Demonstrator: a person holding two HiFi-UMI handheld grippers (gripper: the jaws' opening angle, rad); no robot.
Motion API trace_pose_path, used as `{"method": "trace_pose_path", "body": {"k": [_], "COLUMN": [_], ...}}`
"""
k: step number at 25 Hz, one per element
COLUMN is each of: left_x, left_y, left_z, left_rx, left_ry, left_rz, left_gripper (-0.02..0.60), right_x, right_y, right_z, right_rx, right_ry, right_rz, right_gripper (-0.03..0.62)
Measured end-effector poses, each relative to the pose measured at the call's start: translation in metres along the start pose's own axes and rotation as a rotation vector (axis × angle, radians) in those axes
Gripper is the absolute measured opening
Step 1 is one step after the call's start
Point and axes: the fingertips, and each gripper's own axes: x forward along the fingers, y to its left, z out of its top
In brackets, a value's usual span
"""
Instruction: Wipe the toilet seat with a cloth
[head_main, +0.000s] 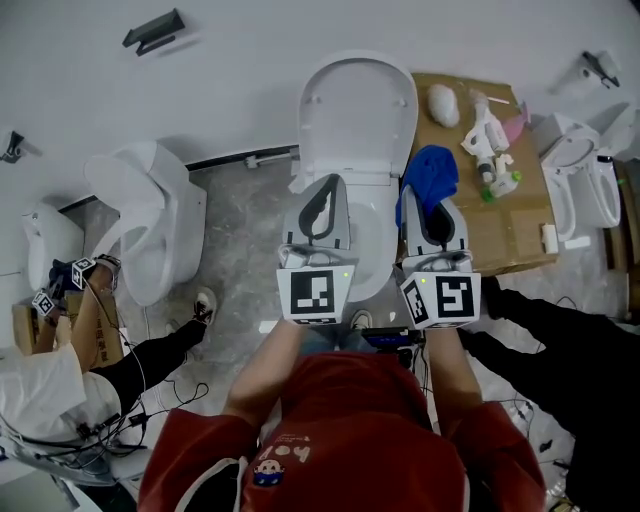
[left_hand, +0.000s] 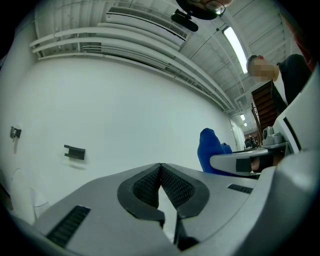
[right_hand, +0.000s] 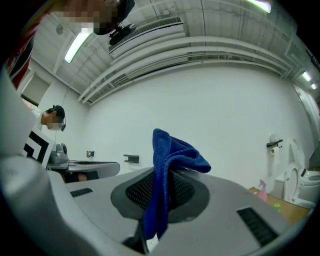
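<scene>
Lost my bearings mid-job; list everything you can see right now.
toilet: one, white, lid up, centre.
cloth: one, blue, clamped in right gripper.
cardboard box: one, brown, right of toilet.
spray bottle: one, white, on the cardboard box.
left spare toilet: one, white, far left.
right spare toilet: one, white, far right.
seated person: one, white top, lower left.
second person: one, in black, lower right.
left gripper: grey, shut, empty.
right gripper: grey, shut on cloth.
</scene>
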Motion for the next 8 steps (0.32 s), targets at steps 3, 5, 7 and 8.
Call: {"method": "trace_pose_path", "body": {"k": [3, 5, 7, 8], "left_x": [0.0018, 0.003, 0.004, 0.0046], "left_y": [0.0016, 0.0024, 0.0026, 0.0026], "left_z": [-0.001, -0.002, -0.0013, -0.0005], "left_rx": [0.002, 0.018, 0.021, 0.019], "left_ry": [-0.002, -0.008, -0.014, -0.016], "left_rz": [0.001, -0.002, -0.004, -0.005], "left_gripper": [0.015, 0.015, 0.015, 0.015], "right_x": [0.0024, 0.0034, 0.0043, 0.0047], "right_y": [0.0002, 0.0005, 0.0005, 0.0004], "right_z": [-0.0005, -0.0007, -0.001, -0.0013], "right_rx": [-0.007, -0.011, -0.011, -0.01], "right_ry": [-0.001, -0.001, 0.001, 0.002], "right_rz": [0.004, 0.005, 0.002, 0.0], "right_gripper": [0.06, 0.06, 0.06, 0.06]}}
